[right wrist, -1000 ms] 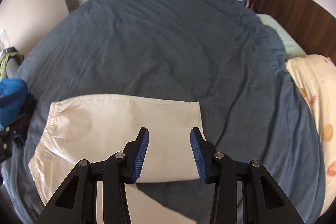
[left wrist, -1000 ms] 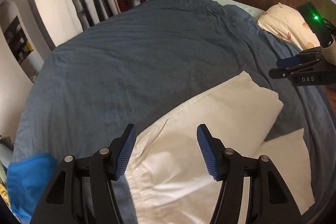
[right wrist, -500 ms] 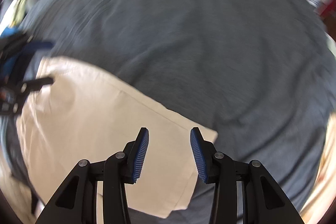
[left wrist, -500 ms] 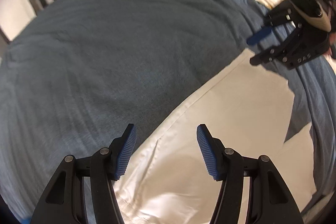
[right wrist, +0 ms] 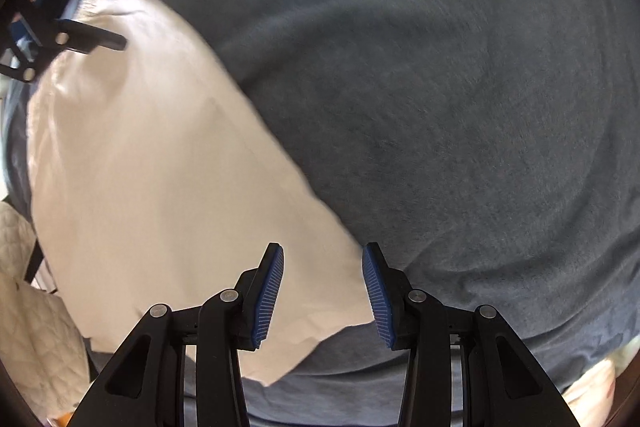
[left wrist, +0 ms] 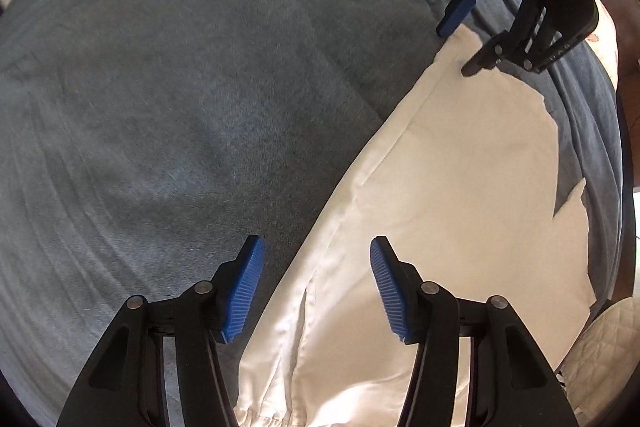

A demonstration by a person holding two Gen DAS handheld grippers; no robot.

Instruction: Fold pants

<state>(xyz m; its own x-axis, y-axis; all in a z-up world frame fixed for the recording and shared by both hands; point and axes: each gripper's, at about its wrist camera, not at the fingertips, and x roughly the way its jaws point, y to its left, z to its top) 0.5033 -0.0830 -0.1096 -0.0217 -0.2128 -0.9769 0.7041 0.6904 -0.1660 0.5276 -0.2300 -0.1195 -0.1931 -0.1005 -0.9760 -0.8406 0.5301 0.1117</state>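
Observation:
Cream pants point(left wrist: 460, 187) lie folded flat on the blue-grey bedspread point(left wrist: 160, 107). My left gripper point(left wrist: 318, 291) points down over the far edge near the elastic waistband point(left wrist: 256, 415). Its jaws are closing, with that edge between the blue pads and neither pad pressing on it. In the right wrist view the pants point(right wrist: 160, 167) run from upper left to the bottom. My right gripper point(right wrist: 323, 297) hangs over their far leg-end corner, jaws apart, nothing pinched. Each gripper shows in the other's view: the right gripper point(left wrist: 460, 43) at top right, the left gripper point(right wrist: 140, 5) at top left.
The bedspread point(right wrist: 440, 107) stretches wide beyond the pants. A quilted white cloth point(left wrist: 600, 347) lies at the near edge and also shows as the quilted cloth point(right wrist: 32, 307). A cream printed pillow point(right wrist: 592, 387) peeks in at the bottom right.
Both grippers have tipped steeply downward and sunk toward the pants; the wall and clothes rack have left view. The left jaws have narrowed a little. The right jaws are unchanged.

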